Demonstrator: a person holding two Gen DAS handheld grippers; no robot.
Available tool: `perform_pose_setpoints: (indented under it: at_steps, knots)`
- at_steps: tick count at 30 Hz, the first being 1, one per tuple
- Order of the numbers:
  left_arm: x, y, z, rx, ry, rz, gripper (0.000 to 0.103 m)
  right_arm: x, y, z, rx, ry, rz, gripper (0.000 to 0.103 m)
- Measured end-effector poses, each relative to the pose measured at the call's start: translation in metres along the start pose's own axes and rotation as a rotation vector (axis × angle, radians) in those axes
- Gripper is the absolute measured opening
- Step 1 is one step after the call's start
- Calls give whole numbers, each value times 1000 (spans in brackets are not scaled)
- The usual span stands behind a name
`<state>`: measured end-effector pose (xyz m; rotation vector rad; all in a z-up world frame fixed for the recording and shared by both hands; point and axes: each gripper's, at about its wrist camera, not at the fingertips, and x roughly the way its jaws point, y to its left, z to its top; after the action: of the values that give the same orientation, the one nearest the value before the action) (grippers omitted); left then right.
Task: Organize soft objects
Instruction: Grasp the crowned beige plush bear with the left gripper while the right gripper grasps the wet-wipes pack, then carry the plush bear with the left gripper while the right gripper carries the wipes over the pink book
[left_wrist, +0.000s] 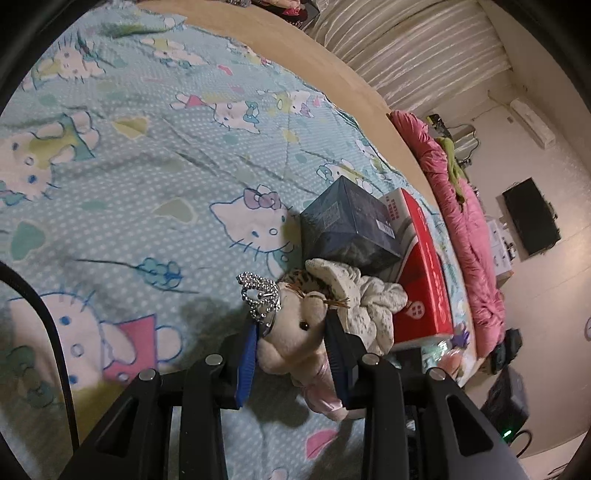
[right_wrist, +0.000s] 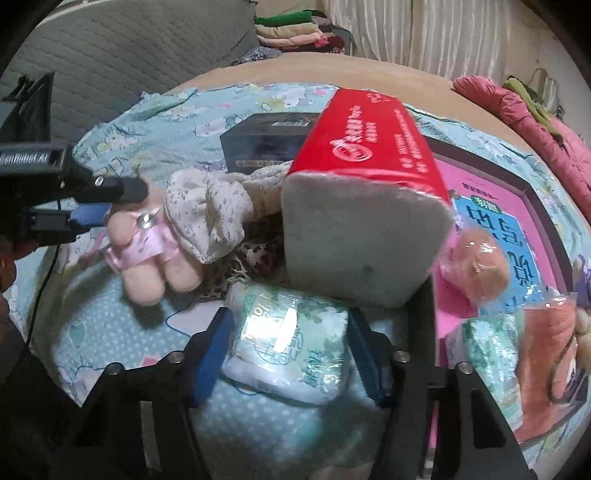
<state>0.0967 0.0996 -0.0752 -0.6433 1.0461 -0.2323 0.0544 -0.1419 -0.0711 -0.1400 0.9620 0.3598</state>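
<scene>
Left tool (left_wrist: 291, 332) clamped on the head of a pink plush toy (left_wrist: 295, 332), blue pads pressed into both sides, face up toward the lens, body hanging down past the fingers; bead chain (left_wrist: 258, 295) at its ear; right tool (right_wrist: 291, 354) closed around a clear-wrapped tissue pack (right_wrist: 291, 350), pack's long axis running away from the camera, pads touching both sides; everything over a bed with a light-blue cartoon-cat sheet (left_wrist: 147, 166); floral cloth (left_wrist: 365, 295) just beside the toy, dark box (left_wrist: 351, 221) and red tissue box (left_wrist: 424, 266) behind it; left view alone shows pink quilt (left_wrist: 469, 221), wall and black screen (left_wrist: 532, 218); right view alone shows grey headboard (right_wrist: 129, 48), folded clothes (right_wrist: 291, 29), pink flat box (right_wrist: 491, 206), second tissue pack (right_wrist: 484, 343) and the toy's legs.
</scene>
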Motion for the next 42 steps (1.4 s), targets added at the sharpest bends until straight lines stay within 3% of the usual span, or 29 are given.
perform_pose_setpoints:
  at_steps: [9, 16, 26, 37, 42]
  knots:
    - [-23, -20, -14, 71, -25, 56, 35, -18, 6, -1, -26, -32, 42, 59]
    - [-47, -44, -19, 116, -62, 50, 35, -44, 2, 2, -3, -96, 50, 58]
    - [-64, -97, -21, 202, -87, 22, 35, -106, -23, 11, 32, -246, -14, 58]
    - [-56, -179, -29, 353, -80, 5, 35, -145, -65, 13, 135, -336, -53, 58]
    - [-50, -213, -31, 422, -85, 2, 35, -160, -86, 9, 151, -369, -120, 58]
